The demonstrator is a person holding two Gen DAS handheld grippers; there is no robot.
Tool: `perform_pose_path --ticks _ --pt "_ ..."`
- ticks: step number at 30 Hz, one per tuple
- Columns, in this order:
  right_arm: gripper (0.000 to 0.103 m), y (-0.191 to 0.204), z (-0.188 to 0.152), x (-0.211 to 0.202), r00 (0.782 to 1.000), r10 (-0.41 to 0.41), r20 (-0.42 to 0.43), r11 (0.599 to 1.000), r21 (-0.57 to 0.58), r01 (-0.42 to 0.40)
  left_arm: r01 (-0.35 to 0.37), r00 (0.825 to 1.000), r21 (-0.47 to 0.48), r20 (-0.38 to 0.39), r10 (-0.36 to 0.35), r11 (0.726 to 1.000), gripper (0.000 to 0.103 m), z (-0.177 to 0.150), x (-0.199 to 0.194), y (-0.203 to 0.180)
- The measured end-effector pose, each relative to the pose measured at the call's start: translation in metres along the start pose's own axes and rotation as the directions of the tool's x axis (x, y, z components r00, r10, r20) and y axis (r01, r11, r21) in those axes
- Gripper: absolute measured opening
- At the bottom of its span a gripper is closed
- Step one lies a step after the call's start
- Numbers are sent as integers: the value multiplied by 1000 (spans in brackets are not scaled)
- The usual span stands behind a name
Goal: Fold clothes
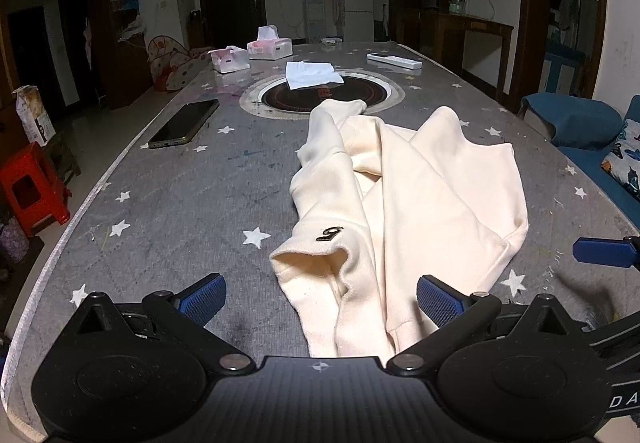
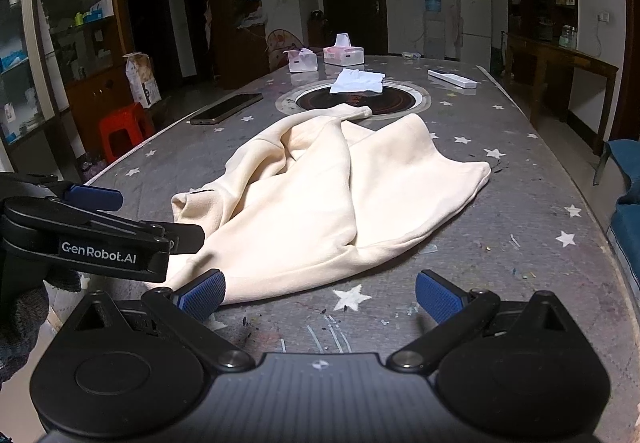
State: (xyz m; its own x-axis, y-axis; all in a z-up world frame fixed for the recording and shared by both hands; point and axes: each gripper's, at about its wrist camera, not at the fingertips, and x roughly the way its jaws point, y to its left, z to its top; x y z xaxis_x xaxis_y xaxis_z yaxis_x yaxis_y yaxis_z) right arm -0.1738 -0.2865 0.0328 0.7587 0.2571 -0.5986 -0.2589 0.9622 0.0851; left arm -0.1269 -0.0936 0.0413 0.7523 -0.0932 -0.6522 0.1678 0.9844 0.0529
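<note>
A crumpled cream fleece sweatshirt (image 1: 404, 203) lies on a long grey table covered in white stars (image 1: 180, 203), stretching from the near edge toward the round dark hotplate (image 1: 324, 99) sunk into the table's middle. One sleeve reaches to the hotplate's rim at 12 o'clock; another cuff, bearing a small dark emblem, opens toward the left wrist camera.

The left gripper (image 1: 320, 303), black with blue ribbed pads, has its jaws spread wide on either side of the garment's near end; the cloth lies between the fingers but neither pad presses on it. The right gripper (image 2: 320, 299) is likewise spread apart, hovering low over the bare table at the hem; its left pad (image 2: 204, 293) overlaps the cloth's edge in view, though contact cannot be told. In the right wrist view the left gripper juts in at 9 o'clock, beside a dark-gloved hand (image 2: 20, 315).

Beyond the sweatshirt, a dark smartphone (image 1: 184, 123) lies at 10 o'clock, a folded white cloth (image 1: 312, 73) rests on the far rim of the hotplate, and two pink-and-white tissue boxes (image 1: 248, 53) stand near the far end at 11 o'clock. A white remote control (image 1: 394, 61) lies at 1 o'clock. A red plastic stool (image 1: 32, 187) stands on the floor to the left.
</note>
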Motion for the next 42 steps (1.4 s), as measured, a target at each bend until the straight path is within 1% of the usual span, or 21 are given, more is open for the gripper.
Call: perform_pose_path --ticks 5,8,10,19,22,27,32,37,41,42 --pt "102 0 3 2 1000 2 -2 1000 1 -2 2 1000 3 2 -2 1000 103 3 2 0" --pt "98 0 5 5 1000 6 -6 1000 1 -6 3 1000 7 4 -3 1000 103 5 5 1" --pt "98 0 7 8 1000 5 -10 1000 -1 -5 4 1000 7 3 -4 1000 103 8 7 2" --pt "91 -7 25 24 1000 5 -12 1000 1 -5 4 1000 4 9 -4 1000 103 24 22 11" --pt "87 -11 34 33 1000 2 -12 1000 -1 -2 -1 1000 7 8 1 1000 103 33 31 15" --pt "83 -18 48 48 1000 5 -13 1000 6 -5 -8 1000 21 8 8 1000 103 47 48 18" --pt "74 -25 60 65 1000 15 -23 1000 26 -14 4 1000 37 5 -4 999 102 61 66 18" --pt "70 -29 74 85 999 33 -40 999 26 -32 21 1000 40 -4 -21 999 98 76 87 20" --pt "67 -27 82 102 997 46 -57 999 24 -44 31 999 43 -23 -30 999 98 84 103 21" --pt "64 -27 84 106 997 50 -61 999 24 -48 33 999 50 -24 -32 998 97 85 106 20"
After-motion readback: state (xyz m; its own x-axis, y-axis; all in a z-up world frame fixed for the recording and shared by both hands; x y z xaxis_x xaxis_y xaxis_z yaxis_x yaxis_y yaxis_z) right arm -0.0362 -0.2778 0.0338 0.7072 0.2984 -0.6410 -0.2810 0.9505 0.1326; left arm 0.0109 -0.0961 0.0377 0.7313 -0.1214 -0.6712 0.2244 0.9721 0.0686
